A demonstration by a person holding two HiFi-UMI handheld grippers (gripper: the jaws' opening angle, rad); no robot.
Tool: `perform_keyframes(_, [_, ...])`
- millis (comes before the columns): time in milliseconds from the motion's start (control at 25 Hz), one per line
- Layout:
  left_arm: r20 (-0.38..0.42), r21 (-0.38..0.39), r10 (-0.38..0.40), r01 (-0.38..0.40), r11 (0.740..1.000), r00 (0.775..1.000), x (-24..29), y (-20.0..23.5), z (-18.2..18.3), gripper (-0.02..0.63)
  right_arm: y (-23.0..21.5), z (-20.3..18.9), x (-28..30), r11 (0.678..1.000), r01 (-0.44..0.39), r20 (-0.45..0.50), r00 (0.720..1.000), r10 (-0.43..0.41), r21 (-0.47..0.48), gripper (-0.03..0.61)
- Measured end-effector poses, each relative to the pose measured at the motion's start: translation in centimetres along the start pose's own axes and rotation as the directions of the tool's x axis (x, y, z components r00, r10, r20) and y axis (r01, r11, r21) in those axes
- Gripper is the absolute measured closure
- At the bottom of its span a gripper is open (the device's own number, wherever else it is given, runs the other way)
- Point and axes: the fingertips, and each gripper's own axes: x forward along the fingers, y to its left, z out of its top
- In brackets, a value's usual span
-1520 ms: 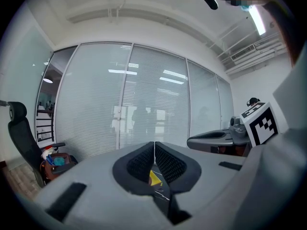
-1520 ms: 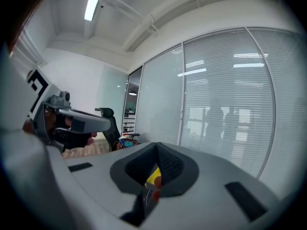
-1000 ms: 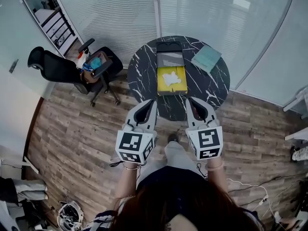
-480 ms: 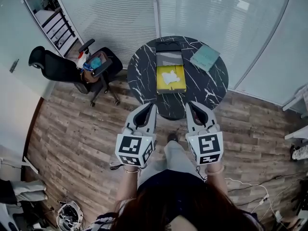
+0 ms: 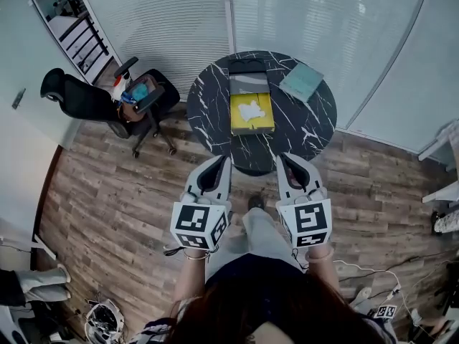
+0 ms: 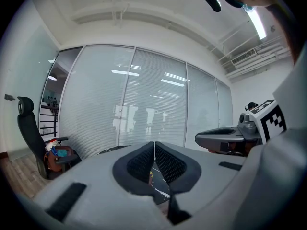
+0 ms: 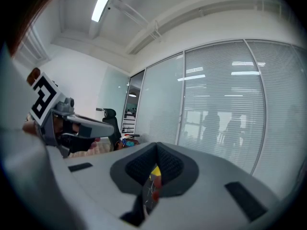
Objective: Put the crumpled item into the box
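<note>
The white crumpled item (image 5: 251, 110) lay inside the yellow box (image 5: 264, 122) on the round dark worktop (image 5: 208, 106). The box's long axis ran straight away from the person, with its grey lid (image 5: 249, 84) folded back at the far end. It sat dead ahead and well apart from both grippers, on the line between them, so neither was clearly nearer. The left gripper (image 5: 223, 162) and right gripper (image 5: 282, 158) hung short of the worktop's near edge. Each was clenched, jaws pressed together on nothing. By the look of it, the placing was already done.
</note>
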Motion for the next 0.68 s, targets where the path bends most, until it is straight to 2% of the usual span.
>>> perform_keyframes(680, [0.005, -0.024, -0.019, 0.019, 1.0, 1.0, -0.08, -0.31, -0.27, 0.583, 0.38, -0.33, -0.3, 1.0, 0.014, -0.021, 1.0, -0.014, -0.005, 0.555])
